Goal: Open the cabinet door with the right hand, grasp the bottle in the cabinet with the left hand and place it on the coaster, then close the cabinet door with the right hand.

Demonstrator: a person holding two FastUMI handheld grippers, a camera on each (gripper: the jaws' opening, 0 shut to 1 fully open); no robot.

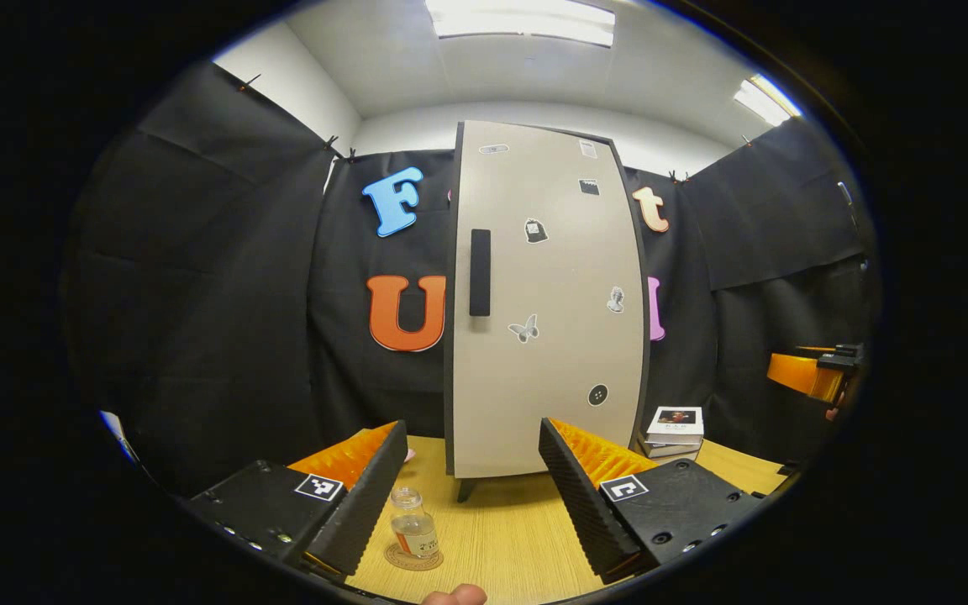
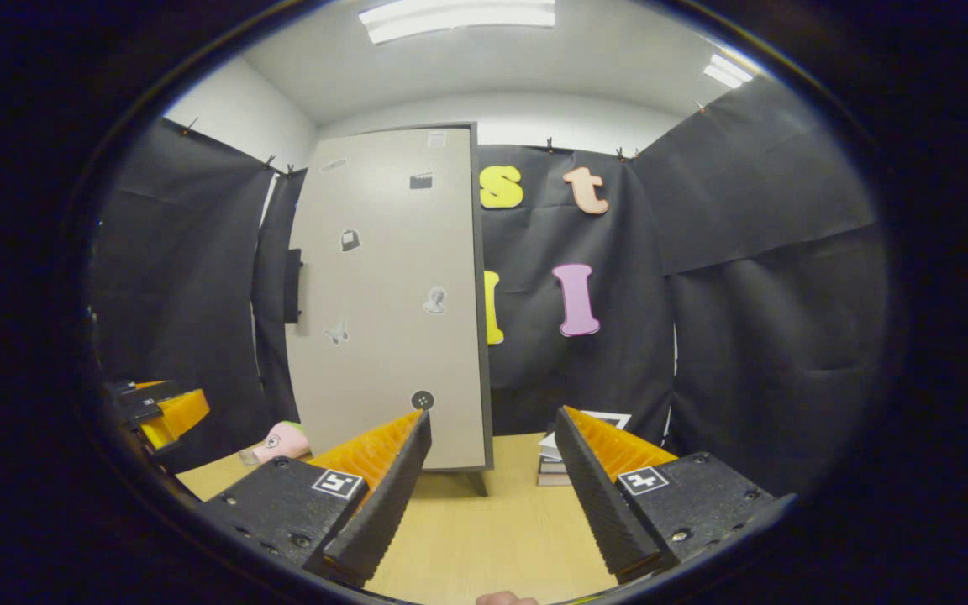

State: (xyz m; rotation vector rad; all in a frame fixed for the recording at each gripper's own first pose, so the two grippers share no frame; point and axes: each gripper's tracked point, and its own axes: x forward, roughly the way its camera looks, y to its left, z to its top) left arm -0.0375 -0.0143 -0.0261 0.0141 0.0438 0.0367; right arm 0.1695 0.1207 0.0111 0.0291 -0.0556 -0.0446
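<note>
You had the bottle (image 1: 413, 523) standing upright on the coaster (image 1: 413, 557), just inside your left gripper (image 1: 471, 496), whose fingers stood wide apart with nothing between them. Cabinet door (image 1: 547, 302) looked flush with the cabinet body, handle (image 1: 480, 272) at its left edge; by that, placing and closing both appeared done, with little left but to draw back. Your right gripper (image 2: 491, 496) was likewise spread open and empty, held off from the cabinet, over bare wooden table (image 2: 484, 529). Around: a small stack of books (image 1: 674, 430) just right of the cabinet foot; a pink object (image 2: 280, 442) on the table left of the cabinet in the right gripper view. Nothing stood between either gripper and open table.
</note>
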